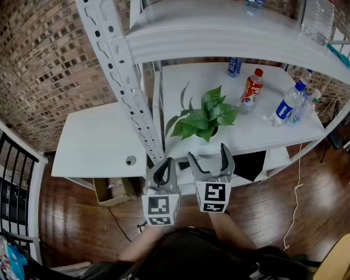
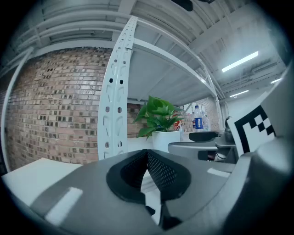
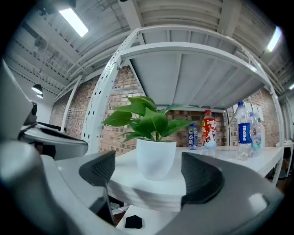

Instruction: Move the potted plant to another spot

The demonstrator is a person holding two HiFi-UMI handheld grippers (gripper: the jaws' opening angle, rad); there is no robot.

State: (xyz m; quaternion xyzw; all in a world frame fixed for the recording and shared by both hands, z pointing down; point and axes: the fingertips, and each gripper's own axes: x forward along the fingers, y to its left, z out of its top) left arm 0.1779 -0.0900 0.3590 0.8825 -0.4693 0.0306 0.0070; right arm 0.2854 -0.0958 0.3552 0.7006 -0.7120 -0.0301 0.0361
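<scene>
Two grippers we held near the shelf (image 1: 257,139), left gripper (image 1: 163,165) clenched shut, right gripper (image 1: 208,153) spread wide and empty, potted plant (image 1: 203,118) just ahead

In the head view, near the centre, leaves hide nearly all of the pot of the potted plant (image 1: 203,117). A bottle (image 1: 255,3) is cut off by the top edge, and print on the red bottle (image 1: 251,90) is too small to read.
</scene>
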